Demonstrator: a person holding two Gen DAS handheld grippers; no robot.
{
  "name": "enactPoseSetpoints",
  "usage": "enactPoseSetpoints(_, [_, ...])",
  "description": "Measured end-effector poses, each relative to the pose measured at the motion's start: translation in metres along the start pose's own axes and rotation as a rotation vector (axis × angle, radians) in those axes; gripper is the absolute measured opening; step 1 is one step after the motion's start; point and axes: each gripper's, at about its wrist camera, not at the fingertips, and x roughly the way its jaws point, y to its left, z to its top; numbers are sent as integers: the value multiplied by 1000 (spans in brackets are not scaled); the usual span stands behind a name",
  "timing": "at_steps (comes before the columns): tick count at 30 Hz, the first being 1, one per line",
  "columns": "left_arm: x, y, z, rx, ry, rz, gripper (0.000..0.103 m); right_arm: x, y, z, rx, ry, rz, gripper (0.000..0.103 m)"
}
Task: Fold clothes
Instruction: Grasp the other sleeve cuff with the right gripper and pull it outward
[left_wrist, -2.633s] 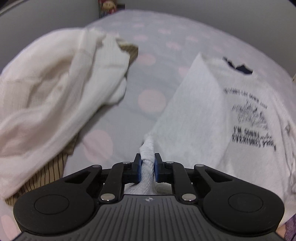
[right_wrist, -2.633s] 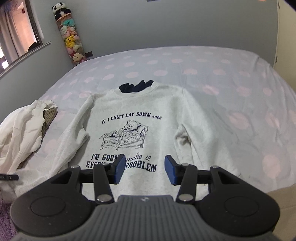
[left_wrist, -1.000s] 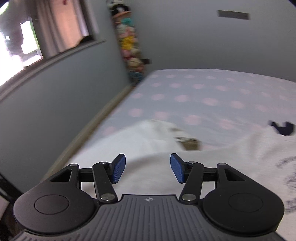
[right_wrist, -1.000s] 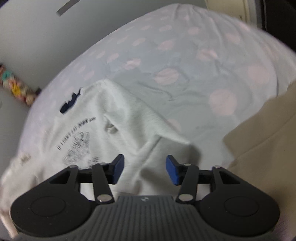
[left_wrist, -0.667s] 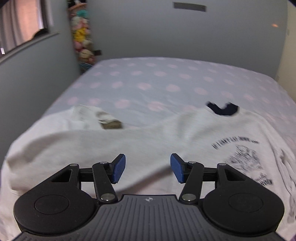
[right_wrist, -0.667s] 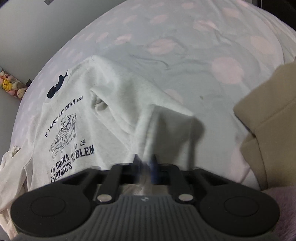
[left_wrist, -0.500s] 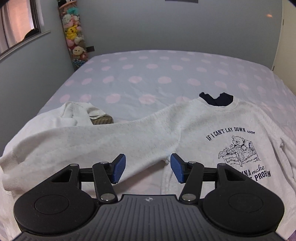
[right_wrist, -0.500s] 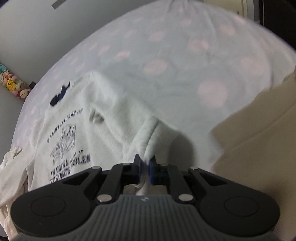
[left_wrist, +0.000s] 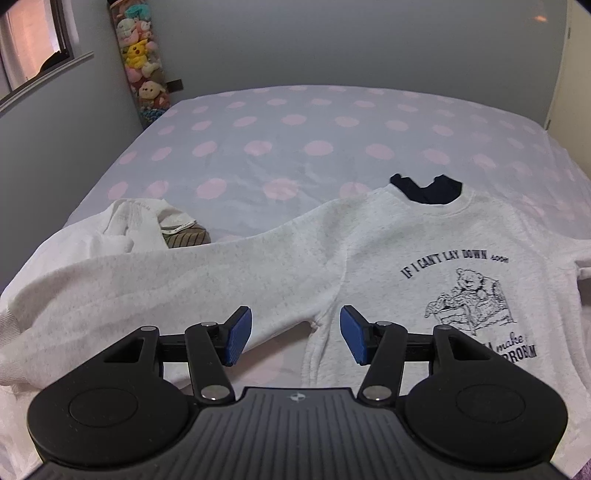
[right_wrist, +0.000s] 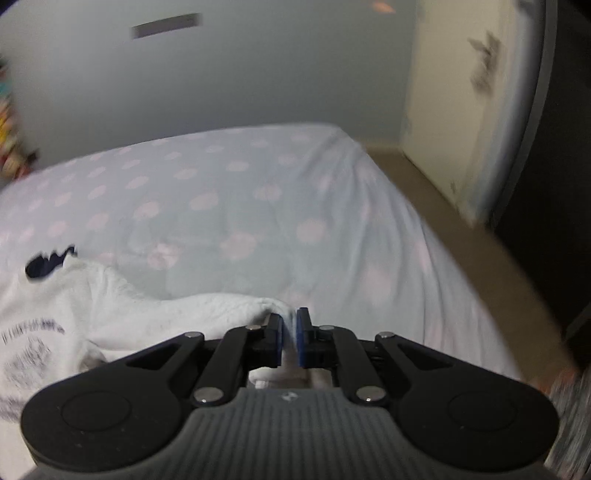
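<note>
Right tool (right_wrist: 290, 334): having just closed, now pinching the sweatshirt (left_wrist: 369, 258) sleeve cuff, lifting it off the bed (left_wrist: 295, 147) for folding. Left tool (left_wrist: 295, 332): hanging open, empty, over the other sleeve.

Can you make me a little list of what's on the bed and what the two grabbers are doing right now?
surface: bed with pink-dotted sheet
main garment: grey sweatshirt with a bear print, lying front up
its near sleeve: spread out sideways toward the cream clothes pile
left gripper: open, hanging above the sweatshirt's armpit, holding nothing
right gripper: shut on the other sleeve, cloth pinched between its pads
corner of room: stack of plush toys
folding: not yet done, body lies flat
</note>
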Motion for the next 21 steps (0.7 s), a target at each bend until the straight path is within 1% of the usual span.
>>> enactPoseSetpoints(1, [3,0,1,-2,7,7,52,3,0,-1,-63,-2,6,9])
enactPoseSetpoints(3, [11,1,2,-7,26,17,52,13,-1,-15,-161,29,28,9])
enactPoseSetpoints(5, [19,-1,4,-12,46,16,52,25,0,-38,-227,76,62,9])
enactPoseSetpoints(8, [29,-8,6,-6,66,6,51,44,3,-79,-294,162,100,9])
enactPoseSetpoints(10, [32,-16,9,4,70,-3,51,51,7,-103,-294,196,150,9])
enactPoseSetpoints(12, [33,-24,13,9,66,-12,51,53,11,-119,-282,217,188,9])
enactPoseSetpoints(13, [34,-28,15,11,64,-18,51,54,14,-126,-277,225,204,12])
enactPoseSetpoints(14, [34,-32,17,11,61,-28,51,55,16,-132,-270,236,219,19])
enactPoseSetpoints(15, [34,-37,19,13,58,-37,51,57,17,-137,-260,248,230,22])
enactPoseSetpoints(16, [34,-41,20,19,55,-44,51,58,18,-141,-252,258,238,27])
enactPoseSetpoints(18, [32,-48,22,35,49,-54,51,52,17,-145,-238,248,245,29])
enactPoseSetpoints(21, [30,-54,23,53,43,-59,51,28,-1,-140,-138,188,268,37])
